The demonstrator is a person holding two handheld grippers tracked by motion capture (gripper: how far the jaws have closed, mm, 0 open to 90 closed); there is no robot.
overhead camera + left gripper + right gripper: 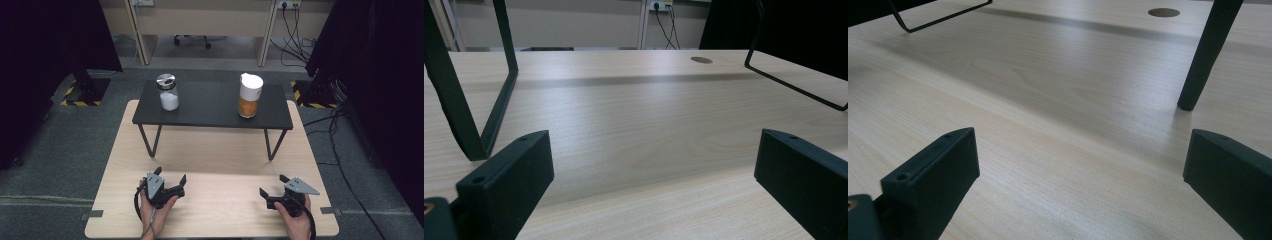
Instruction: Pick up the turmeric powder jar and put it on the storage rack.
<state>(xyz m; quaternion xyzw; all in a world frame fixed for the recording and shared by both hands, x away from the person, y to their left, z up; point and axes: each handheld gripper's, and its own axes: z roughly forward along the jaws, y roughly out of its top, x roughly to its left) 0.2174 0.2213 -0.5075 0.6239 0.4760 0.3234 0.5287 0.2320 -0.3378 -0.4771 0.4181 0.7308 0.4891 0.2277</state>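
A pale wooden table stood on grey carpet, and on its far half sat a low black shelf with thin bent-metal legs. Two containers stood upright on the shelf, well apart. Toward its left end was a clear glass jar with a shiny metal lid, holding white powder in its lower part. Toward the right end was a taller clear bottle with a white cap, its lower part filled with orange-brown powder.

At the near edge of the table, the person's left hand held the left gripper, whose fingers were spread wide apart with nothing between them. The right hand held the right gripper, which carried a grey three-cornered plate on top; its fingers were likewise spread apart and empty. The two grippers lay well apart from each other, both low over the bare wood and near the front of the shelf.

In the left gripper view, the fingers framed bare tabletop, with the shelf's legs rising at either side. In the right gripper view, the fingers framed the same wood, one shelf leg standing at the right.
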